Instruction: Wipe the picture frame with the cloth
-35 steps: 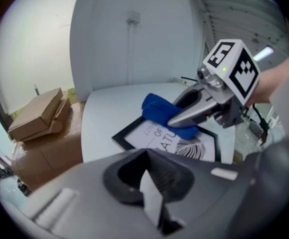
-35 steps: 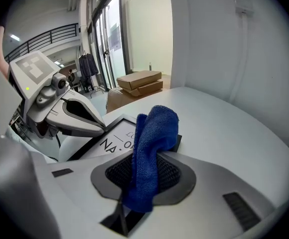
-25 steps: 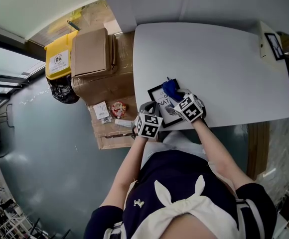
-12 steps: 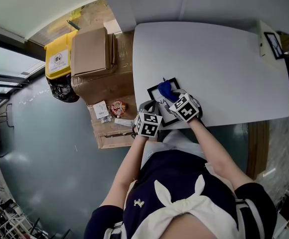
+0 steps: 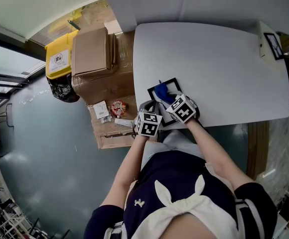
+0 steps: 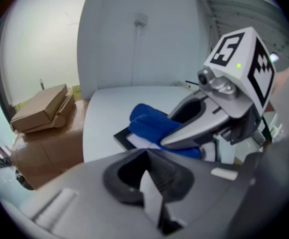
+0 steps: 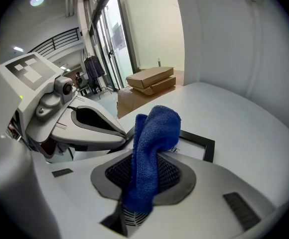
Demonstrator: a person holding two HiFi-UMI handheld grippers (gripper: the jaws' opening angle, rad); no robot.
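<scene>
Blue cloth (image 7: 154,133) sits pinched in the right gripper's (image 7: 142,185) closed jaws, lying over the black picture frame (image 7: 198,140) near the white desk's (image 5: 219,63) front edge. The left gripper's (image 6: 146,156) jaws meet, empty.

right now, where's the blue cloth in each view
Head view: blue cloth at centre, on the picture frame, ahead of the right gripper.
Left gripper view: centre, under the right gripper.
Right gripper view: centre, clamped.
Shared landmark: the picture frame.
</scene>
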